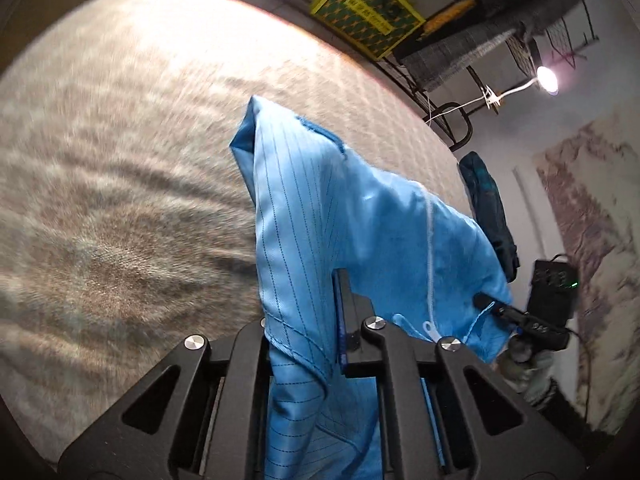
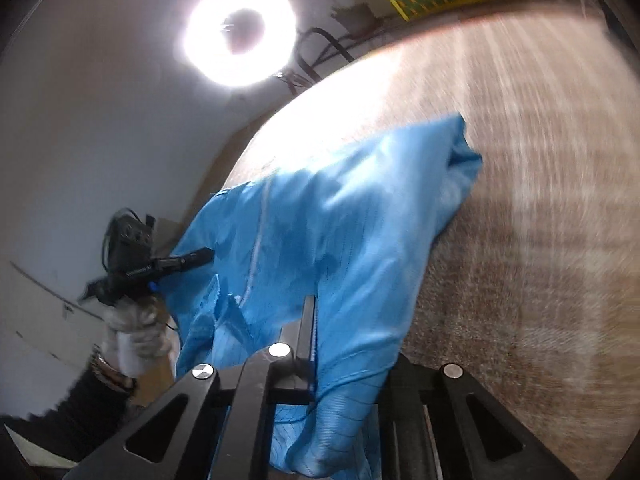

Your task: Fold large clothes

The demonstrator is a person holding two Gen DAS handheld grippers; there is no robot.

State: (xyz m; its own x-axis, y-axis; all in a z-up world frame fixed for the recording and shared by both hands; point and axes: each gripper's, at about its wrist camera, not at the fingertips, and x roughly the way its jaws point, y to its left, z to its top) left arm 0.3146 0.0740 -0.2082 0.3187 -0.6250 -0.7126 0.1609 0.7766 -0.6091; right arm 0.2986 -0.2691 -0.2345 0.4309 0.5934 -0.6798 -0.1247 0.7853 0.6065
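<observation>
Both grippers, left (image 1: 320, 292) and right (image 2: 320, 320), had their fingers clamped on the blue garment (image 1: 340, 216), holding it stretched between them above the beige carpet (image 1: 120, 160).

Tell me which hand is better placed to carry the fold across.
Neither clearly: both the left gripper and the right gripper have jaws shut on the blue garment, lifted off the bed.

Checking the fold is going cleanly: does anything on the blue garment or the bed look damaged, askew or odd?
Nothing looks damaged. The blue garment hangs bunched and creased, pinched by the left gripper and the right gripper, not flat on the bed cover. Its white zipper runs crooked, which fits being lifted.
</observation>
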